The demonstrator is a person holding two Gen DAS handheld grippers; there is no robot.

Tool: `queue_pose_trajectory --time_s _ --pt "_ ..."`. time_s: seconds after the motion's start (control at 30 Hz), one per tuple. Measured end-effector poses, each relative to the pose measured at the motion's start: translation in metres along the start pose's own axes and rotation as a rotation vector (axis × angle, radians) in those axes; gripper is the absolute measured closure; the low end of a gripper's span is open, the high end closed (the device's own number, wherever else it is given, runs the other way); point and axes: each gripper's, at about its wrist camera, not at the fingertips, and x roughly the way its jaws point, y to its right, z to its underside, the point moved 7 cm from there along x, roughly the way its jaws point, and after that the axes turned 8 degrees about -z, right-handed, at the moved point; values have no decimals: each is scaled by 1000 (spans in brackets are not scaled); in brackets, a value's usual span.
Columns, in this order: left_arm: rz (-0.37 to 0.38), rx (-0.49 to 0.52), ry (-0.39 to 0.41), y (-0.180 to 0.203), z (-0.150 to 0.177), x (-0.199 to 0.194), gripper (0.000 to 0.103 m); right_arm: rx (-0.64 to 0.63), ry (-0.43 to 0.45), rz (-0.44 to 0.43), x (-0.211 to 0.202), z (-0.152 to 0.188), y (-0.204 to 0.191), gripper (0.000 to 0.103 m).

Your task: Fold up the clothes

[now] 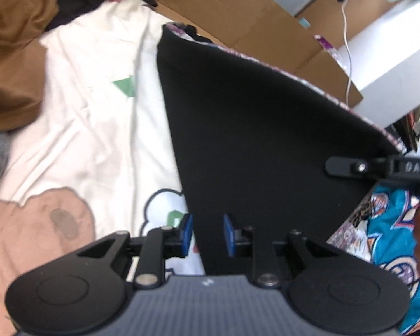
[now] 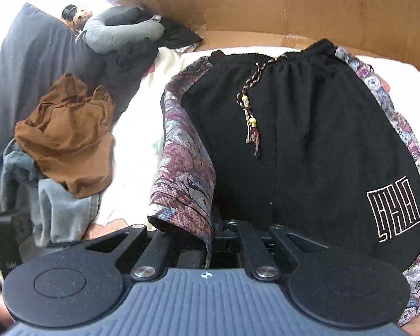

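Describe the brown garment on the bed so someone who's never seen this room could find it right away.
Start at the cream bedsheet in front of the cardboard. Left of the black shorts, a crumpled brown top lies heaped on grey-blue clothing. It is the only rust-brown piece, plain and unpatterned.

Right gripper (image 2: pixel 210 240) fingertips hidden under patterned hem of black shorts (image 2: pixel 308 140). Shorts' lower right cut by frame edge. Bedsheet (image 1: pixel 98 89) print motion-blurred. Brown garment (image 1: pixel 11 64) cropped at left edge.

"DAS" on right gripper (image 1: pixel 341 165)
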Motion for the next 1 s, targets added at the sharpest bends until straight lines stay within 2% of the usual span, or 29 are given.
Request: queue_pose_trajectory --time_s 0.13,0.4,0.47,0.6,0.7,0.77,0.87,1.0 --pt "-16 22 -14 13 -6 6 77 -44 -18 -43 -9 10 14 102" --pt "-124 97 -99 36 -18 27 75 -42 153 -86 -34 32 44 102" --pt "-144 122 -122 40 -21 30 75 -57 172 -108 -38 36 49 102" --pt "-183 176 -177 48 -25 37 64 -105 175 -141 -44 33 59 102" --pt "-185 202 -198 55 -25 43 62 -151 176 -140 -54 33 63 102" --pt "-192 186 -224 58 -24 50 62 -147 197 -141 -62 35 69 102" --pt "-222 253 -259 65 -25 57 61 -115 222 -128 -72 36 85 102" --pt "-255 322 -299 77 -30 59 57 -8 265 -121 -87 40 120 102"
